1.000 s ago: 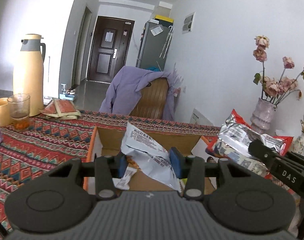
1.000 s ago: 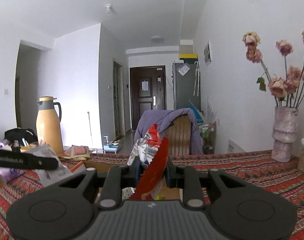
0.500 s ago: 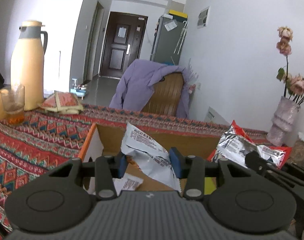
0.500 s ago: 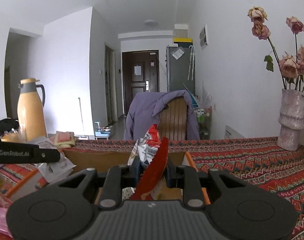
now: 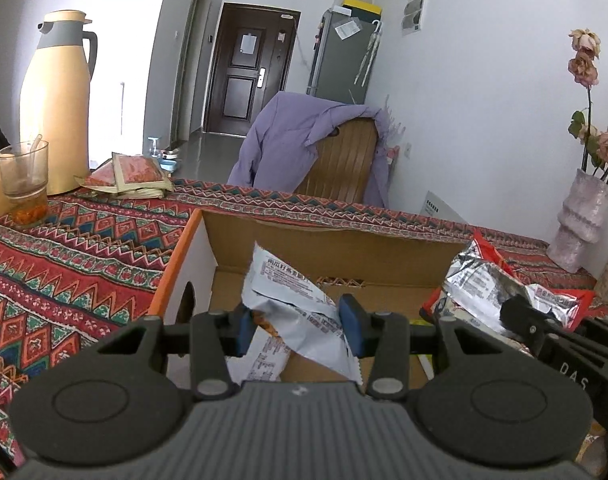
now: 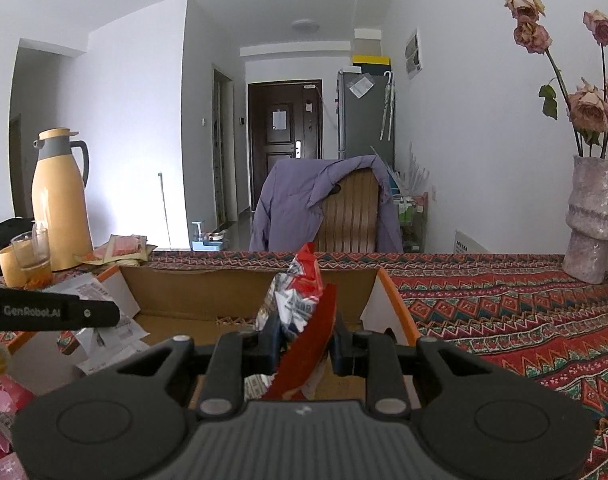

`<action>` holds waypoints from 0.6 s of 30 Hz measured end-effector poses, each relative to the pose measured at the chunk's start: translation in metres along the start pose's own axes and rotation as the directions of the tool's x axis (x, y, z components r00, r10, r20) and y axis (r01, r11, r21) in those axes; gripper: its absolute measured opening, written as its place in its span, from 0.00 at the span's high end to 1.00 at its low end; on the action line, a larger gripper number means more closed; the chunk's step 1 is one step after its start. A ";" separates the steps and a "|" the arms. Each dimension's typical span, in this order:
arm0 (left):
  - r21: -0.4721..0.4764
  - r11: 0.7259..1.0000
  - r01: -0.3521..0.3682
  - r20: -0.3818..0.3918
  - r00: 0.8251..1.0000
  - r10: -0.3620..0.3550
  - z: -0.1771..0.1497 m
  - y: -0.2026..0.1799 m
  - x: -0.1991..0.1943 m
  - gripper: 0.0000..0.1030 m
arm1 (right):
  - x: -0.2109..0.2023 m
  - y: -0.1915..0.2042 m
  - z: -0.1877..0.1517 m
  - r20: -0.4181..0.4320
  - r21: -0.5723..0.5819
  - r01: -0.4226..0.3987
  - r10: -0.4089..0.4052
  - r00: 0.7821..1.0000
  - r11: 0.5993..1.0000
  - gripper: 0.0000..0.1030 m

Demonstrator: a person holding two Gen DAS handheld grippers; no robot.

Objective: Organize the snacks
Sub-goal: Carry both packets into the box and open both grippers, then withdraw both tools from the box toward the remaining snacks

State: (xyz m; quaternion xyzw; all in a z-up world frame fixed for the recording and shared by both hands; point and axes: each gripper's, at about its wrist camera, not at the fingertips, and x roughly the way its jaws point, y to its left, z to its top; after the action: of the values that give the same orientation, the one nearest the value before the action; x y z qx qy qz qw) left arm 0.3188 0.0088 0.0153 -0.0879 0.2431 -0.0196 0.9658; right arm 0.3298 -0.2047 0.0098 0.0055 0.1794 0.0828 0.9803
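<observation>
Over the open cardboard box [image 5: 324, 236], left gripper [image 5: 299, 330] clamps a white snack bag [image 5: 287, 292], right gripper [image 6: 301, 338] clamps a red one [image 6: 304, 300], both awaiting lowering and release inside.

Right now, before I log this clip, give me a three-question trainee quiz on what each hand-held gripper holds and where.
1. True or false: the left hand-held gripper is shut on a white snack packet.
2. Which colour shows most on the packet in the right hand-held gripper: A green, B red, C blue?
3. Fill in: both packets hang over an open cardboard ____.

Key: 1 true; 2 B; 3 box.
</observation>
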 end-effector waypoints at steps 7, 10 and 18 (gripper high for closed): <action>-0.003 1.000 -0.014 0.029 0.999 0.014 0.000 -0.003 -0.009 0.35 | -0.001 -0.003 0.003 -0.004 0.015 -0.020 0.020 1.000 1.000 0.64; 0.002 0.999 -0.038 0.078 0.996 0.038 0.001 -0.004 -0.021 0.11 | -0.010 -0.006 0.005 0.027 0.028 -0.033 0.033 0.999 0.999 0.24; 0.013 0.996 -0.090 0.123 0.989 0.088 0.010 -0.006 -0.044 0.00 | -0.025 -0.009 0.010 0.060 0.037 -0.062 0.059 0.996 0.997 0.00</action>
State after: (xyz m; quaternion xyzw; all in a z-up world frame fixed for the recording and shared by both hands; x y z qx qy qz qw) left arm 0.2845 0.0078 0.0457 -0.0692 0.1871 0.0266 0.9795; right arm 0.3122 -0.2175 0.0278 0.0322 0.1520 0.1087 0.9819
